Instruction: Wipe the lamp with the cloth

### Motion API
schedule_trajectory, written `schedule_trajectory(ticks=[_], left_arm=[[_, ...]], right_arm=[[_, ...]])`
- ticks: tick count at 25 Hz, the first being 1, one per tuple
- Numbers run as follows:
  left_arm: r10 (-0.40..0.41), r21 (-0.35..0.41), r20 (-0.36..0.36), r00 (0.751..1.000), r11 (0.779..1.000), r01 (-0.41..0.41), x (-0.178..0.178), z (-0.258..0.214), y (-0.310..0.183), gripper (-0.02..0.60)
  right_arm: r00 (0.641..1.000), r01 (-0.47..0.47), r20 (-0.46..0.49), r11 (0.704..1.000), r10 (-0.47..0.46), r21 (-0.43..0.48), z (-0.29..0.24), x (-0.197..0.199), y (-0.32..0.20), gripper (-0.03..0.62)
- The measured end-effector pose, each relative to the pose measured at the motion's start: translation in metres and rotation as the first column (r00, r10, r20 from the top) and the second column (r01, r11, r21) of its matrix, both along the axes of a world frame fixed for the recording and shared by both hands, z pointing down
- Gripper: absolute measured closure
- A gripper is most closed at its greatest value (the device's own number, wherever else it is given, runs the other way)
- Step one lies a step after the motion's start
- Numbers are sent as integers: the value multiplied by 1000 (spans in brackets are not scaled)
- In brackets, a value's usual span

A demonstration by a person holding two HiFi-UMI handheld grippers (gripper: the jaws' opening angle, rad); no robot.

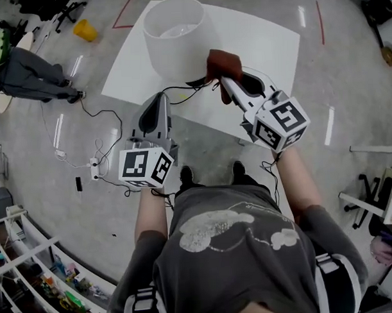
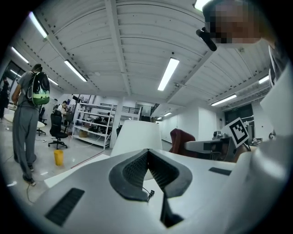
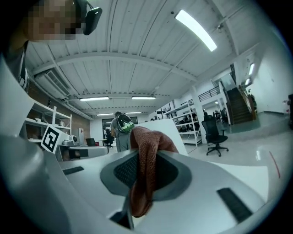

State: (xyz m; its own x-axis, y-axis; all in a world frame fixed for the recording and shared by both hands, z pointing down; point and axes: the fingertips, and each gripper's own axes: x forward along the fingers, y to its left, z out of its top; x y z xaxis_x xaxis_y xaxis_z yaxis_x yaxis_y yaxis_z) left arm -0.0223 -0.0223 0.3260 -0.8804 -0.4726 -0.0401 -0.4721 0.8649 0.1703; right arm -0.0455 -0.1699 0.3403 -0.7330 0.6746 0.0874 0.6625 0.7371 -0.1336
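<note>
Far left, a person (image 1: 26,75) stands on the floor by a yellow bin (image 1: 84,30); the left tool (image 1: 161,97) hangs at the near edge of the white worktop (image 1: 269,47), pinched closed with nothing in it; just beyond it the lamp (image 1: 174,35) sits upright on the worktop, white shade on, black cable (image 1: 104,114) trailing off left; right of the shade, touching or just beside it (can't tell), the reddish-brown cloth (image 1: 218,61) is clamped tight in the right tool (image 1: 225,80).
</note>
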Motion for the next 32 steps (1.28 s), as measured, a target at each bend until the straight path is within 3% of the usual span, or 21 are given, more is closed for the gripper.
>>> schedule_trajectory(ticks=[7, 10, 21, 32], left_arm=[[197, 27, 41, 979, 980, -199, -9, -7, 29, 574], [244, 19, 41, 969, 969, -244, -14, -3, 45, 574], [356, 28, -28, 934, 934, -355, -24, 18, 82, 574], [336, 10, -99, 937, 942, -337, -21, 38, 64, 574]], right_arm=[[985, -120, 126, 993, 117, 16, -38, -9, 51, 536], [973, -177, 156, 984, 170, 27, -50, -21, 62, 536], [935, -353, -18, 935, 354, 43, 23, -21, 75, 536], [926, -338, -160, 939, 343, 62, 99, -15, 69, 536]])
